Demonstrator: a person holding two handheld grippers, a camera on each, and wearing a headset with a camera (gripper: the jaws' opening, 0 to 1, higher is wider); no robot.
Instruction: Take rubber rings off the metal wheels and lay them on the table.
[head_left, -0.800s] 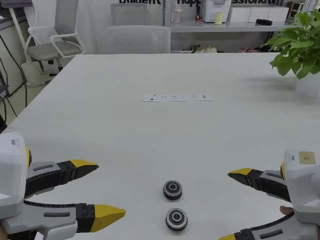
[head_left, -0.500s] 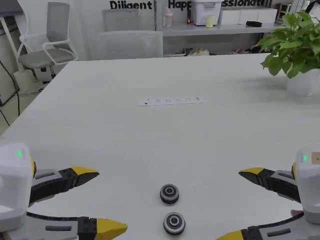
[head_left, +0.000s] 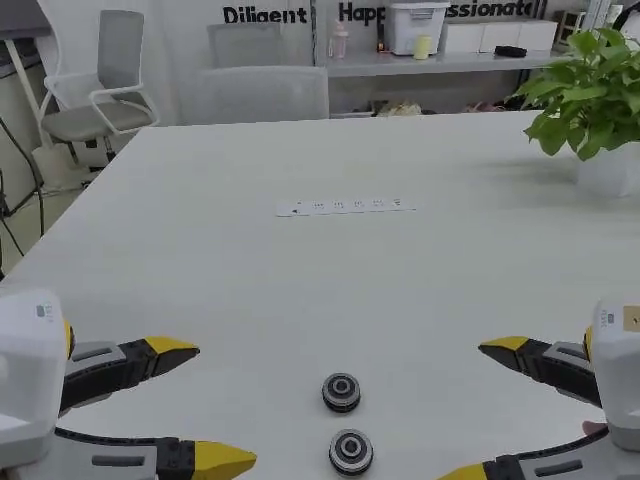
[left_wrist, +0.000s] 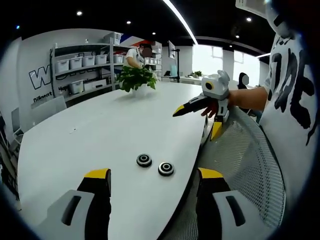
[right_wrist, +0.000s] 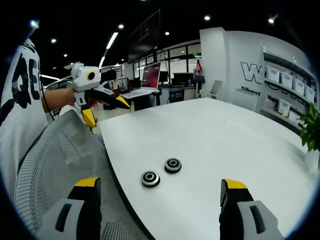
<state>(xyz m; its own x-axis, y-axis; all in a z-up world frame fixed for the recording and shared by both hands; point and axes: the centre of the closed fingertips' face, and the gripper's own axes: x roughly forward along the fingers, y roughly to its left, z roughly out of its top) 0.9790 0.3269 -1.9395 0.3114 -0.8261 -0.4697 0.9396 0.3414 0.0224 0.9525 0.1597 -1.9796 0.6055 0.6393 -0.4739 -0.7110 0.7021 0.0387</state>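
**Left gripper** (head_left: 215, 405) – lower left of the head view; jaws spread wide, yellow tips well apart, nothing between them. Its own view (left_wrist: 154, 175) had both jaws rising from the bottom edge, with the table top open between them. It also showed at upper left of the right gripper view (right_wrist: 110, 116), held in a hand above the table edge.

**Right gripper** (head_left: 465, 410) – lower right of the head view; jaws equally wide, nothing held. Own view (right_wrist: 160, 182): jaws at the bottom corners of the frame. It appeared at upper right of centre in the left gripper view (left_wrist: 197, 122), held in a hand.

**Near wheel** (head_left: 351, 451) – bottom centre of the head view, flat on the table between the two grippers, touching neither. A dark ring (head_left: 333, 452) sat round its rim. Also seen low in each gripper view (left_wrist: 166, 169) (right_wrist: 150, 178).

**Far wheel** (head_left: 341, 392) – just above the near wheel in the head view, close beside it but apart, its dark rim likewise in place. Also seen at (left_wrist: 144, 160) and (right_wrist: 173, 165).

**Table** (head_left: 300, 270) – pale, wide, taking up the middle of the head view.

**Power strip** (head_left: 347, 206) – white, flat on the table, centre frame, well above the wheels.

**Plant** (head_left: 590, 90) – leafy, in a white pot, upper right.

**Chair** (head_left: 100, 80) – upper left, beyond the table.
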